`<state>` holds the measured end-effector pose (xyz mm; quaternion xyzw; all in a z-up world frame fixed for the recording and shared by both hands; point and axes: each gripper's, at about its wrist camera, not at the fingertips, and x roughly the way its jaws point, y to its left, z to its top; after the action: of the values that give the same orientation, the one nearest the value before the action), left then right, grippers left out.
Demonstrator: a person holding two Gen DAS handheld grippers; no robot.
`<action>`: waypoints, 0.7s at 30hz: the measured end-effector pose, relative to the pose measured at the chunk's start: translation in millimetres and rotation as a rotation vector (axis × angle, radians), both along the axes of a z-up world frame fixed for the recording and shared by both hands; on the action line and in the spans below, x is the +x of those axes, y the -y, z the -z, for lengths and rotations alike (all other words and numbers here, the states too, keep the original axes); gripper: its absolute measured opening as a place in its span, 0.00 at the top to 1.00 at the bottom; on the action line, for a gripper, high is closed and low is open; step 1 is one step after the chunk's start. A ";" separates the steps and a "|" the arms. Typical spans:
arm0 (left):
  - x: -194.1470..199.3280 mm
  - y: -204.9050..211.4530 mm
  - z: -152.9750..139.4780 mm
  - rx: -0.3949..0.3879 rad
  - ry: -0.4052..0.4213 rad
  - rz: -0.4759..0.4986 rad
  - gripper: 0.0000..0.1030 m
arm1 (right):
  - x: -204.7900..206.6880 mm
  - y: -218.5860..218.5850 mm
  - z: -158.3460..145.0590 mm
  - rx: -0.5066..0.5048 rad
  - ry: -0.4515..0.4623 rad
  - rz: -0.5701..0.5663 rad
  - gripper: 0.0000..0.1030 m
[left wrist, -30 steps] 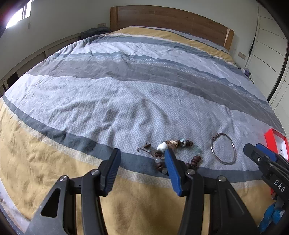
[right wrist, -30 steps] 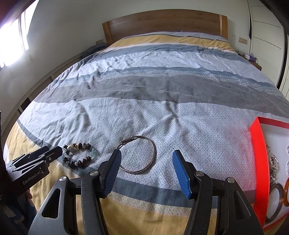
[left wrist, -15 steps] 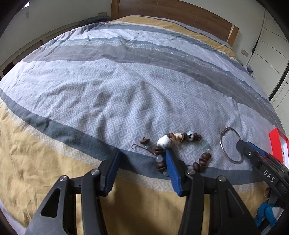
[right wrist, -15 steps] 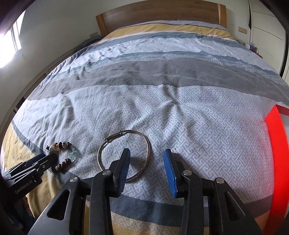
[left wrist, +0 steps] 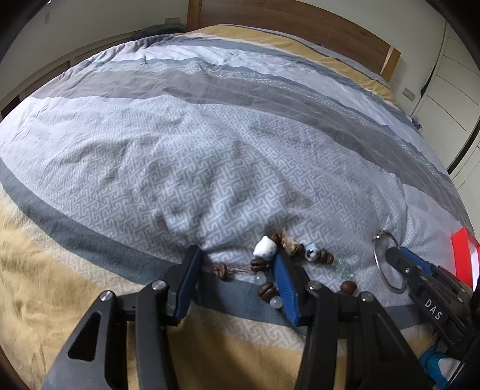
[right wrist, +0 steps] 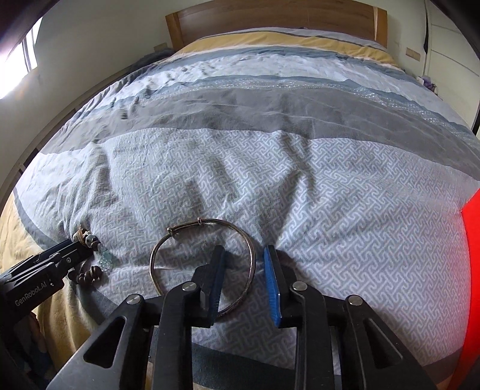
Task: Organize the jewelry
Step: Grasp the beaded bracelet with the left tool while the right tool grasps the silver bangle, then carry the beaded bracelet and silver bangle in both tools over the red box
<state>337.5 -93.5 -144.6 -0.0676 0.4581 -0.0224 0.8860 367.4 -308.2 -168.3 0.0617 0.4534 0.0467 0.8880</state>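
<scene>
A beaded bracelet of brown, white and clear beads lies on the bedspread. My left gripper is open and low over it, its jaws either side of the bracelet's left part. The bracelet also shows in the right wrist view, next to the left gripper. A thin silver bangle lies flat on the bedspread. My right gripper is open, with the bangle's right rim between its jaws. In the left wrist view the bangle lies under the right gripper.
A red tray sits at the right edge of the bedspread; it shows as a red corner in the left wrist view. A wooden headboard stands at the far end. White wardrobe doors stand to the right.
Both grippers have moved forward and down onto the bedspread. The left one now straddles part of the beaded bracelet. The right one has narrowed and now straddles the bangle's rim.
</scene>
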 end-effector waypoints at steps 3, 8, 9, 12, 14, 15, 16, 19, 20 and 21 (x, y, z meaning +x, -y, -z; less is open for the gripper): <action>-0.4 -0.2 -5.2 -0.017 0.019 0.012 0.87 | -2.1 1.6 -1.7 0.011 0.009 0.004 0.94; -8.5 -7.9 -15.5 -0.106 0.050 0.019 0.88 | -13.9 2.1 -12.3 0.009 0.055 0.006 0.95; -10.7 -6.9 -19.0 -0.113 0.059 0.025 0.88 | -16.9 2.6 -15.1 0.006 0.065 0.006 0.95; -16.7 0.7 -29.8 -0.099 0.087 0.053 0.88 | -25.3 6.0 -23.8 0.011 0.088 0.003 0.95; -20.2 6.2 -37.0 -0.092 0.099 0.067 0.88 | -31.3 9.3 -30.7 0.019 0.103 0.001 0.95; -22.0 8.2 -39.9 -0.092 0.103 0.071 0.88 | -33.5 11.3 -33.7 0.021 0.108 0.001 0.95; -23.8 9.9 -42.5 -0.092 0.106 0.074 0.88 | -35.9 12.8 -37.1 0.021 0.113 0.001 0.95; -29.6 15.6 -50.9 -0.085 0.115 0.084 0.88 | -43.7 16.2 -48.3 0.024 0.129 0.002 0.95; -31.7 17.8 -54.1 -0.083 0.118 0.088 0.88 | -47.2 17.9 -52.1 0.025 0.135 0.004 0.96; -33.4 19.7 -57.6 -0.081 0.121 0.093 0.88 | -50.7 19.1 -55.5 0.027 0.141 0.006 0.96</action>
<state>304.2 -113.2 -87.0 -0.0806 0.4052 -0.0858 0.9066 316.6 -327.2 -112.8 0.0714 0.3890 0.0543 0.9169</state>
